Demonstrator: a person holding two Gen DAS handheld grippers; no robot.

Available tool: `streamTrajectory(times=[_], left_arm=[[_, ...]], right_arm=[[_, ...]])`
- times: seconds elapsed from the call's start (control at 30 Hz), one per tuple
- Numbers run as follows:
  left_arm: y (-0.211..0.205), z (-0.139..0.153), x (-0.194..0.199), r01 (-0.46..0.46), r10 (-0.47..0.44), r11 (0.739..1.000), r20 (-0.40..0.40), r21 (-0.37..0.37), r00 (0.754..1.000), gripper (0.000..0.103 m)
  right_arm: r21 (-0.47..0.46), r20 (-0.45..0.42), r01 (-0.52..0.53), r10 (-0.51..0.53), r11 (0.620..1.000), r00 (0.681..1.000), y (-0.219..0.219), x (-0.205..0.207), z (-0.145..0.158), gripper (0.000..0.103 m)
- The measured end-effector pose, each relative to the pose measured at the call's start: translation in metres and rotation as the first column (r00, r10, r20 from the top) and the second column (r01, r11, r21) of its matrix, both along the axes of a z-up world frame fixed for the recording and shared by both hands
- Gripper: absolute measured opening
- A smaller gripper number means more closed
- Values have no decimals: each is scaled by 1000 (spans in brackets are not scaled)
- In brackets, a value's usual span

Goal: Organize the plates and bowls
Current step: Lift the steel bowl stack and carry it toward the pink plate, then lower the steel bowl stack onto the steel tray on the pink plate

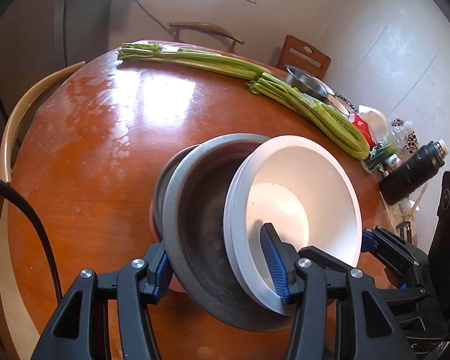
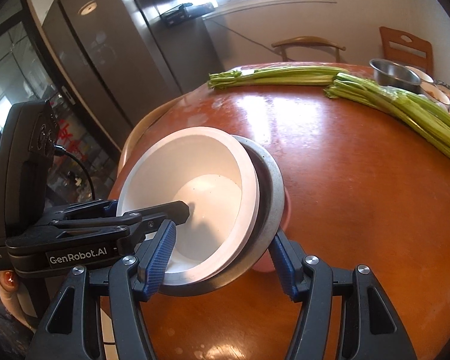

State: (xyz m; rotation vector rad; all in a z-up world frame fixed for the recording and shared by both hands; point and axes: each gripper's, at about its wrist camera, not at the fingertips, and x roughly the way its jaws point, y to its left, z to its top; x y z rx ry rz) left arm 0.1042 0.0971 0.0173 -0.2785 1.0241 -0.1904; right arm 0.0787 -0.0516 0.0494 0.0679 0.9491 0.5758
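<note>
A white bowl [image 1: 300, 192] is tilted inside a grey bowl [image 1: 201, 210], which rests on a pink dish [image 1: 153, 219] on the wooden table [image 1: 90, 138]. My left gripper [image 1: 219, 270] straddles both bowls: one finger outside the grey rim, the other inside the white bowl. My right gripper [image 2: 222, 258] also spans the stack, one finger inside the white bowl [image 2: 192, 198], the other outside the grey bowl [image 2: 270, 192]. Each gripper shows in the other's view. Both pairs of jaws stand wide, pressed against the bowls.
Two bundles of celery [image 1: 285, 90] lie across the far table. A steel bowl [image 1: 307, 82], small dishes, packets and a black flask [image 1: 414, 171] crowd the right edge. Chairs [image 1: 207, 31] stand around the table; a fridge [image 2: 105, 60] is behind.
</note>
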Motion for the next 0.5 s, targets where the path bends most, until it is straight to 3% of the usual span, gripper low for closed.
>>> streamTrajectory(times=[0.5], left_arm=[[13,-23,11,-27,27,1000,-36,-5,999,53]], right_arm=[[-20,-20,-13,13,1000,1000,14,9,-17,64]])
